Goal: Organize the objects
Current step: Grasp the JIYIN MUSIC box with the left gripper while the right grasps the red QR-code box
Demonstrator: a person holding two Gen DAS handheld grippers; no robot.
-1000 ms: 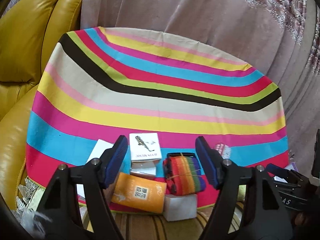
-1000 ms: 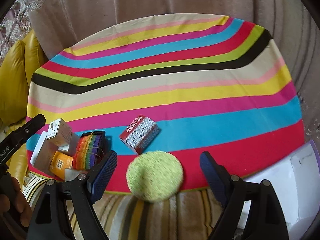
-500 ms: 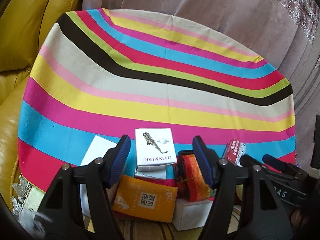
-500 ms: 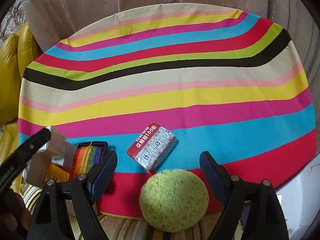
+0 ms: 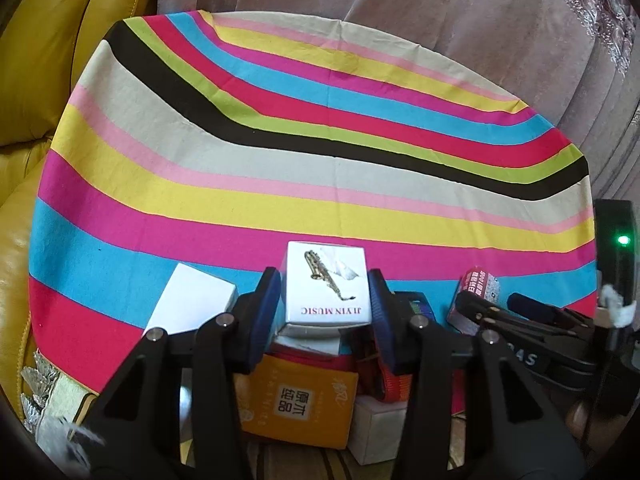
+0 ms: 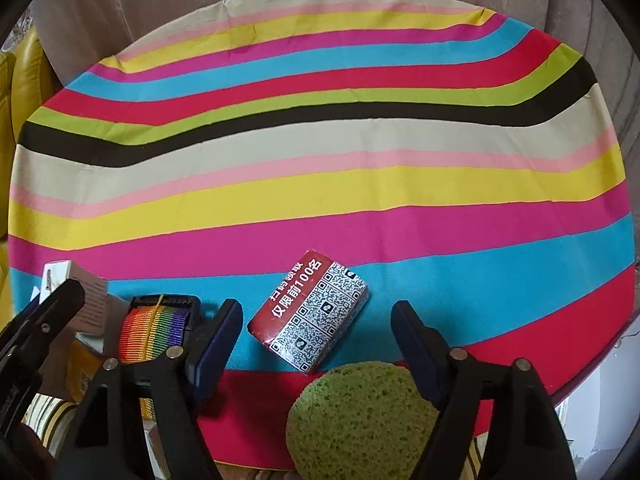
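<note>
a yellow leather sofa [image 5: 48,60] stands left of the tabletop. a mauve curtain [image 5: 440,20] hangs behind it. the striped cloth [image 6: 320,200] covers the tabletop.

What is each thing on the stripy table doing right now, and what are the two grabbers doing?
Left gripper: just been closing, pads against the saxophone box.
Saxophone box: upright atop the pile, gripped.
Orange packet: lying flat, under the pile.
Rainbow strap: rolled up, lying still.
Right gripper: open, just been narrowing, nothing held.
Red QR box: lying flat, untouched.
Green sponge: flat at the table edge, untouched.
</note>
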